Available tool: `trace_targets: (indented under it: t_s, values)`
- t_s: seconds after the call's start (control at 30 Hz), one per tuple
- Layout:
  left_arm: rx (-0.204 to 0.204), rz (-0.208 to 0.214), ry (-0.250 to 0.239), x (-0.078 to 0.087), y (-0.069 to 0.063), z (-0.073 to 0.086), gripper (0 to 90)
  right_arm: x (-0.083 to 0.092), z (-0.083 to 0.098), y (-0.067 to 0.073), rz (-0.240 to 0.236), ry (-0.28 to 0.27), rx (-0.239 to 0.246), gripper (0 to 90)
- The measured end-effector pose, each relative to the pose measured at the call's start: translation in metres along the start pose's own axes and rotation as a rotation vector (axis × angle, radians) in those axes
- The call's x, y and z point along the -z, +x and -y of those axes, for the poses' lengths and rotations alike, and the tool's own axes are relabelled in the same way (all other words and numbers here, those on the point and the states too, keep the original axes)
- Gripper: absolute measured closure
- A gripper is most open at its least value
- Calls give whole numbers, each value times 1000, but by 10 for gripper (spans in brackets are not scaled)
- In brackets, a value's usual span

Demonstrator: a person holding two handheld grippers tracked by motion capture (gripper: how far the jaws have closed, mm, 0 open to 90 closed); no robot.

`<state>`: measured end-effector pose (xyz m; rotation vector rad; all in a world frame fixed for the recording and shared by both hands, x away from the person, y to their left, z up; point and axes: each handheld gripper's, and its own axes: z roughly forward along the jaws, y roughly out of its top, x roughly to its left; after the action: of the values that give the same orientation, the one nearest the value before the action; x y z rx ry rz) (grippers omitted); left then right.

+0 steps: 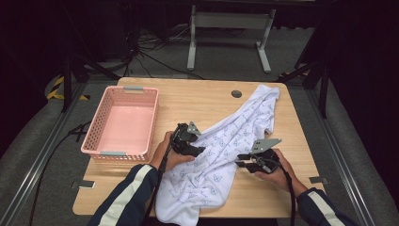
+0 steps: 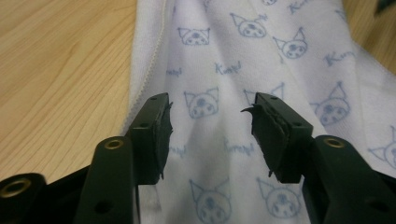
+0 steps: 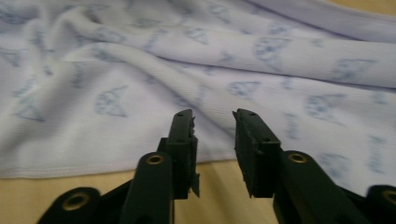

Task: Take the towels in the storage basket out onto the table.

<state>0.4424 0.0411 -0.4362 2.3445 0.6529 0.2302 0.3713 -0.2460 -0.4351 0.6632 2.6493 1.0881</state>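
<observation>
cloth (image 1: 221,155) spread crumpled on table (image 1: 188,101), nothing gripped yet: left gripper (image 2: 212,135) jaws wide over its hemmed edge, right gripper (image 3: 214,140) jaws narrower, just short of its near edge, pink basket (image 1: 121,150) empty, any folding or binning apparently still to do

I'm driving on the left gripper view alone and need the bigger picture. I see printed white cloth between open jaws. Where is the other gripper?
Observer: The right gripper is at the cloth's other edge, jaws open, facing yours.
Operator: Is it holding any fabric?
Observer: No. In the right gripper view its jaws stand apart just short of the cloth's hem.
Operator: Anything else on the table?
Observer: A pink basket sits to the left gripper's left, with nothing in it.
</observation>
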Motion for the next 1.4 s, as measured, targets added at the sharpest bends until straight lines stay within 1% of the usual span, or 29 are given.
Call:
trace_targets:
  t_s: [0.03,0.07,0.13,0.17,0.27,0.33,0.37,0.5,0.57,0.63,0.7,0.73,0.77,0.8,0.9,0.93,1.0,1.03,1.07,1.1,1.13,1.17,1.2,1.23,1.27,1.3,1.33,1.37,1.4]
  values:
    - [5,-29,13,-3,2,0,485,-4,-1,5,-3,5,14,632]
    - [23,-16,16,-5,4,0,500,-8,-3,7,-1,0,22,609]
    - [6,0,27,-8,7,0,589,-12,-4,8,-9,-7,14,626]
    - [1,-25,46,-11,7,1,589,-16,-6,9,-10,-1,10,647]
    - [16,-32,85,-18,12,4,715,-32,-4,11,3,74,35,763]
    - [34,-63,96,-16,12,3,815,-30,-2,10,-7,64,28,803]
    - [36,-80,108,-15,13,3,860,-25,0,9,-4,82,32,831]
    - [66,-106,137,-8,18,7,872,-7,14,6,5,117,7,848]
    - [87,-110,160,-2,22,10,873,5,25,2,42,135,-19,847]
    - [127,-81,156,4,24,16,873,21,38,-3,53,154,-56,847]
    - [126,-44,158,5,16,15,872,34,50,-10,62,154,-102,847]
    - [105,-24,157,5,10,15,871,41,57,-14,48,155,-137,848]
    - [91,-17,164,4,4,14,869,47,61,-16,57,169,-149,847]
    - [68,-13,166,2,-4,12,865,50,63,-16,72,179,-151,846]
    - [32,25,196,-1,-16,10,859,61,71,-19,85,201,-171,837]
    - [19,49,189,-2,-20,10,843,63,73,-19,88,195,-180,798]
    - [1,48,199,-2,-24,10,840,66,75,-20,80,183,-181,778]
    - [-5,67,191,-1,-26,10,802,71,74,-23,127,156,-202,695]
    - [-17,94,177,-1,-28,11,802,71,74,-23,127,156,-202,695]
    - [-57,94,171,0,-31,10,771,73,72,-26,151,137,-215,688]
    - [-66,71,169,0,-33,9,720,78,68,-31,193,89,-219,661]
    - [-72,65,133,1,-32,7,654,79,65,-34,232,71,-232,627]
    - [-57,66,102,2,-30,5,586,80,60,-38,300,49,-250,636]
    - [-35,55,90,2,-28,1,542,80,57,-42,310,14,-254,623]
    - [-39,33,69,1,-26,-3,477,79,54,-45,324,-14,-255,602]
    - [-45,21,41,-1,-25,-7,438,76,50,-48,357,-19,-258,596]
    - [-43,5,22,-5,-22,-12,408,72,47,-51,368,-14,-247,602]
    - [-29,1,3,-10,-19,-18,412,67,44,-55,373,-18,-244,596]
    - [-45,-5,-9,-14,-15,-22,422,61,42,-59,394,-23,-254,604]
